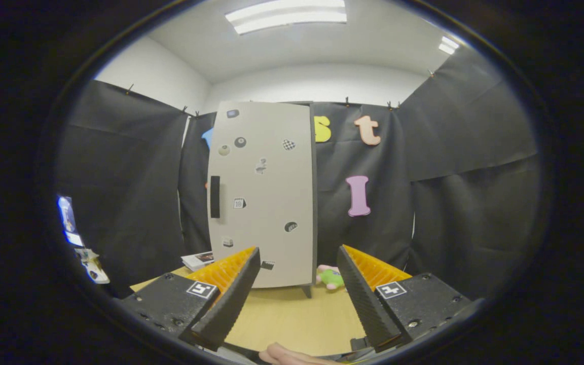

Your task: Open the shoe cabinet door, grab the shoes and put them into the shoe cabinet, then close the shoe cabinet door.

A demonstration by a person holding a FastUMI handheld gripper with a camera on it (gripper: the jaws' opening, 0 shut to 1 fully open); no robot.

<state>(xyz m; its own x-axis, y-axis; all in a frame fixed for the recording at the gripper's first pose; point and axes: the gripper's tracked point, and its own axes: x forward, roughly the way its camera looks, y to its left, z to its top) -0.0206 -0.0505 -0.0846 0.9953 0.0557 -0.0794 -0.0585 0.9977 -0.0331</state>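
The shoe cabinet [264, 192] is a tall pale grey box standing on the wooden table [292, 317], beyond my fingers. Its door is shut, dotted with several small stickers, and carries a black vertical handle [215, 196] near its left edge. My gripper [298, 258] is open with nothing between its orange-and-black fingers [231, 289], which point at the cabinet's lower part from some distance. A small green and pink item [330, 277] lies on the table just right of the cabinet's base; I cannot tell what it is.
A flat printed booklet or box [198, 260] lies on the table left of the cabinet. Part of a hand [287, 355] shows under the fingers. Black cloth walls close the booth on all sides behind the table.
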